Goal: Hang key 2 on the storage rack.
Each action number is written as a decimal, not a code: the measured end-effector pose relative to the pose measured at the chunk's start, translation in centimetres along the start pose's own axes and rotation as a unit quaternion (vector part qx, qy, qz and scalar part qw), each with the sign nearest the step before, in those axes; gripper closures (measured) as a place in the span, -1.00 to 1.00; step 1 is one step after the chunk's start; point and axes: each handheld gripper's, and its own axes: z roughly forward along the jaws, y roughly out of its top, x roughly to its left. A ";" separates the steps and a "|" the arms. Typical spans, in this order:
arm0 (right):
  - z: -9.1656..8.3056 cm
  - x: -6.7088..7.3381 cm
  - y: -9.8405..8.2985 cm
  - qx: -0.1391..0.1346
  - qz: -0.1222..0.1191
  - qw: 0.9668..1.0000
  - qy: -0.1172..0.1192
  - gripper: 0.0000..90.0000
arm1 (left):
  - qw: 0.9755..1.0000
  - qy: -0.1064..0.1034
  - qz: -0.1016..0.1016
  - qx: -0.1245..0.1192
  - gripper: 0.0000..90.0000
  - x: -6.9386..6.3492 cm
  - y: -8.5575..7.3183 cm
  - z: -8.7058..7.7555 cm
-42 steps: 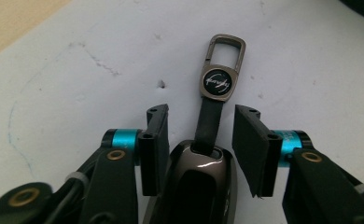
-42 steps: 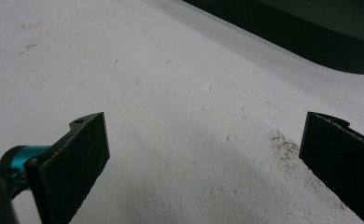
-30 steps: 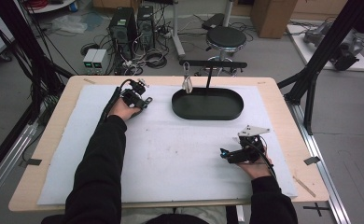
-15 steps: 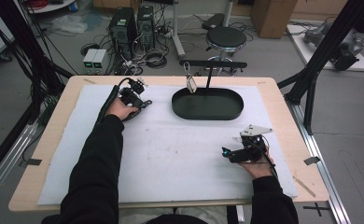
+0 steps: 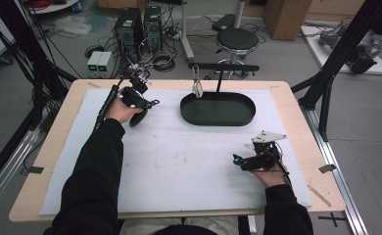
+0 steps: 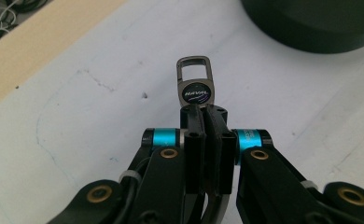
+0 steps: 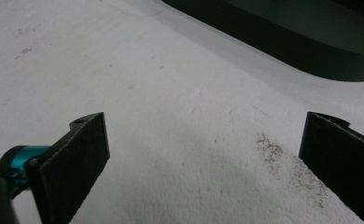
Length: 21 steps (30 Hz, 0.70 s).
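My left gripper [image 6: 203, 114] is shut on the lower end of a small metal key tag [image 6: 195, 84] that has a dark oval badge and a rectangular loop. The tag sticks out past the jaw tips above the white mat. In the high view the left gripper [image 5: 150, 103] hangs at the mat's back left, left of the black oval tray [image 5: 217, 108]. A second tag [image 5: 197, 88] hangs from the black bar of a stand [image 5: 223, 67] behind the tray. My right gripper [image 5: 239, 161] rests at the front right, and its jaws [image 7: 203, 154] stand wide apart with nothing between them.
The white mat [image 5: 179, 166] covers most of the wooden table [image 5: 297, 98]. The tray's rim [image 6: 320, 28] lies just ahead and right of the left gripper. Black frame posts stand at the table's left and right sides.
The left gripper has lifted slightly off the mat with the tag in its jaws. The right hand has stayed put.
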 end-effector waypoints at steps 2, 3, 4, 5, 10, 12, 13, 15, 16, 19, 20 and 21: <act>0.0 0.0 0.0 0.000 0.001 1.000 0.000 -0.98 | 1.000 0.000 -0.002 -0.009 0.90 -0.1 0.1 -0.5; 0.0 0.0 0.0 -0.001 0.000 1.000 0.000 -0.98 | 1.000 -0.002 -0.004 -0.015 0.90 -0.1 0.2 -0.8; 0.0 0.0 0.0 -0.001 0.001 1.000 0.000 -0.98 | 1.000 -0.005 -0.006 -0.019 0.90 -0.1 0.2 -1.0; 0.0 0.0 0.0 -0.001 0.000 1.000 0.000 -0.98 | 1.000 -0.006 -0.005 -0.025 0.90 -0.1 0.2 -1.3; -0.1 0.1 0.0 -0.001 0.002 1.000 -0.001 -0.98 | 0.999 -0.008 -0.007 -0.042 0.90 -0.3 0.4 -2.3; -0.2 0.1 0.0 -0.002 0.003 1.000 -0.002 -0.98 | 0.999 -0.009 -0.005 -0.047 0.90 -0.5 0.5 -2.7; -0.2 0.1 0.0 -0.003 0.003 1.000 -0.002 -0.98 | 0.999 -0.008 -0.004 -0.049 0.90 -0.6 0.6 -2.9; -0.3 0.1 0.0 -0.003 0.003 1.000 -0.002 -0.98 | 0.998 -0.010 -0.002 -0.054 0.90 -0.8 0.7 -3.4; -0.3 0.1 0.0 -0.003 0.003 1.000 -0.001 -0.98 | 0.998 -0.013 -0.002 -0.059 0.90 -0.8 0.7 -3.7; -0.3 0.1 0.0 -0.003 0.002 1.000 -0.001 -0.98 | 0.997 -0.017 -0.008 -0.072 0.90 -0.7 0.8 -4.6; -0.3 0.1 0.0 -0.003 0.002 1.000 -0.001 -0.98 | 0.997 -0.017 -0.008 -0.075 0.90 -0.6 0.8 -4.9; -0.2 0.1 0.0 -0.003 0.002 1.000 -0.001 -0.98 | 0.997 -0.017 -0.011 -0.081 0.90 -0.6 0.8 -5.2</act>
